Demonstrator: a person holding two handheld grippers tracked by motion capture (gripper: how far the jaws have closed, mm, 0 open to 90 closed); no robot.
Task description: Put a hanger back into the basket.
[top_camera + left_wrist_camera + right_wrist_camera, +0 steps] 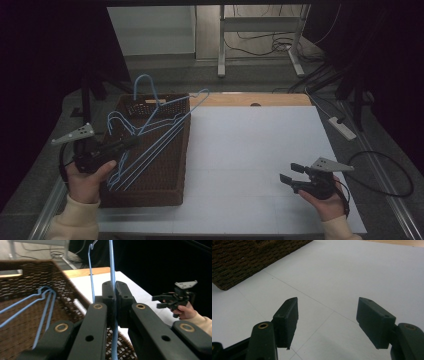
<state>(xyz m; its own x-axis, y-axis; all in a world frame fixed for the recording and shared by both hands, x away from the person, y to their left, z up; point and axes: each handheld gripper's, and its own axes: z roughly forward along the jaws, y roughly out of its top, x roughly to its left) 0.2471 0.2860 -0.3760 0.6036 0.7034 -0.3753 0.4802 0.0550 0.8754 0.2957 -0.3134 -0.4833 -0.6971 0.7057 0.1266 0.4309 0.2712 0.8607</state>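
here the left gripper pinches a blue hanger over the brown basket. the right gripper is spread wide above the white bench.

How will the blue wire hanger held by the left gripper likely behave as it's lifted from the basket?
The blue wire hanger is thin, so probably light and slightly springy. Held by one wire in the left gripper, it may swing. It could snag the other hangers in the basket.

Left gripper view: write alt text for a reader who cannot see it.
The left gripper is shut on a blue wire hanger. More blue hangers lie in a brown wicker basket at left; the other hand's open gripper hovers far right.
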